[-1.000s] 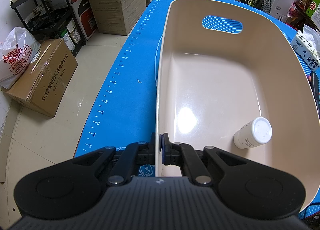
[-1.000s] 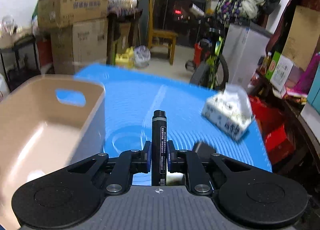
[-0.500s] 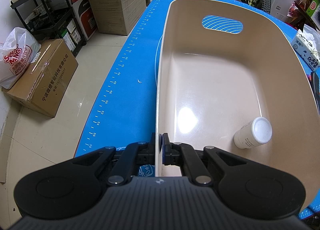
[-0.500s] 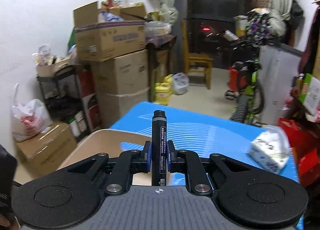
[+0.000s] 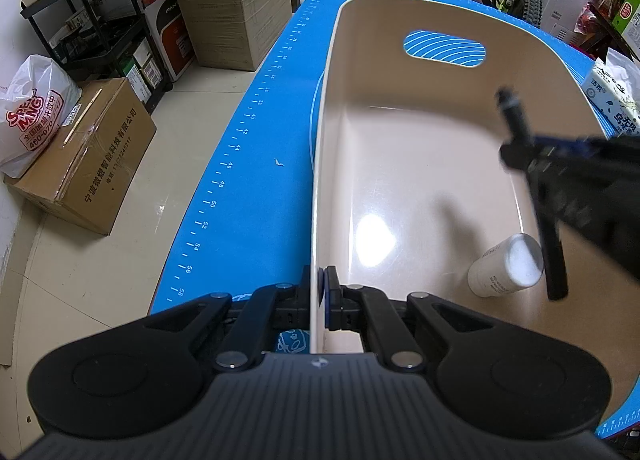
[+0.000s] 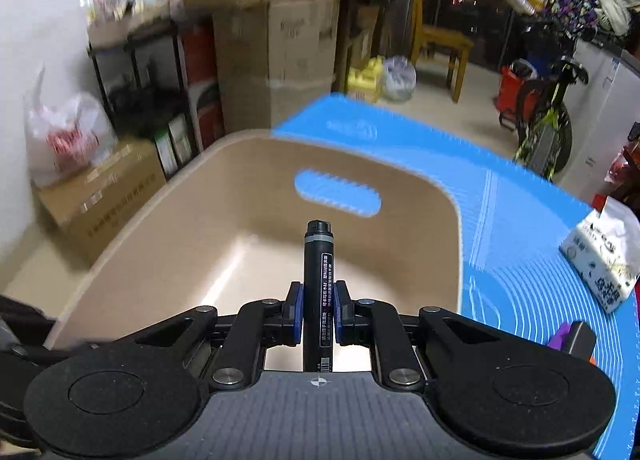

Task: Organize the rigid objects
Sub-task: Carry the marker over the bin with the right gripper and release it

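A beige plastic bin (image 5: 400, 107) (image 6: 168, 244) with a handle slot stands on the blue mat. My left gripper (image 5: 320, 292) is shut on the bin's near left rim. A white bottle (image 5: 506, 266) lies on its side on the bin floor at the right. My right gripper (image 6: 318, 312) is shut on a black marker (image 6: 319, 280) that points forward over the bin. In the left wrist view the right gripper (image 5: 524, 147) with the marker (image 5: 532, 195) hangs blurred above the bin's right side, over the bottle.
A tissue pack (image 6: 600, 260) (image 5: 612, 99) lies on the blue mat (image 5: 256, 195) right of the bin, and a small purple and black object (image 6: 572, 338) nearer. Cardboard boxes (image 5: 88, 155), a shelf rack and a bicycle (image 6: 548, 115) surround the table.
My right gripper has swung left with the marker, from over the open mat to above the bin, and now shows in the left wrist view. The left gripper and bin have not moved.
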A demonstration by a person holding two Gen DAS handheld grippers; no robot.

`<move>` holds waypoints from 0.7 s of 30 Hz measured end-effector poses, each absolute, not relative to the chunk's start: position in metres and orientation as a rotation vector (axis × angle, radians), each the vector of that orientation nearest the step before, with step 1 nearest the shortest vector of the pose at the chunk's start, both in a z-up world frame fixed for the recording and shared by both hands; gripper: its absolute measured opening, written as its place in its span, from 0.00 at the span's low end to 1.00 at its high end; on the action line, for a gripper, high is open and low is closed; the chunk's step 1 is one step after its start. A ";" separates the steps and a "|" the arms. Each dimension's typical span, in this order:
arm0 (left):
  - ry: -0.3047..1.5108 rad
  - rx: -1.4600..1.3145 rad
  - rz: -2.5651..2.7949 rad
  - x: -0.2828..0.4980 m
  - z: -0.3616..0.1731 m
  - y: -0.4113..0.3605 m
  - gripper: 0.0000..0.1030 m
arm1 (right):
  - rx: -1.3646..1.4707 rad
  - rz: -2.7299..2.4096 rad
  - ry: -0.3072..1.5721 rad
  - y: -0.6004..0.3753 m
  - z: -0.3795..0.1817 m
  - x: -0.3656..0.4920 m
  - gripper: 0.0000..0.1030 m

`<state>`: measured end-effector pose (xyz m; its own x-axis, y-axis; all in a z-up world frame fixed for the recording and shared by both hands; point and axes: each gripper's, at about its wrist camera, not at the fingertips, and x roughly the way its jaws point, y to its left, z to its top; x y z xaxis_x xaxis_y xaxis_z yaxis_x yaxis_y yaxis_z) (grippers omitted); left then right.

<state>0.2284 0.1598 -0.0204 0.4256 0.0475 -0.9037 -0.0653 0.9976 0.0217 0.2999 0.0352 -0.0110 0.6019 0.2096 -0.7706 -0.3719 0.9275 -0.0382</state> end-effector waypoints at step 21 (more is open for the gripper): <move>1.129 -0.017 0.072 0.228 -0.020 0.159 0.05 | -0.078 0.262 0.744 -0.031 0.032 0.281 0.69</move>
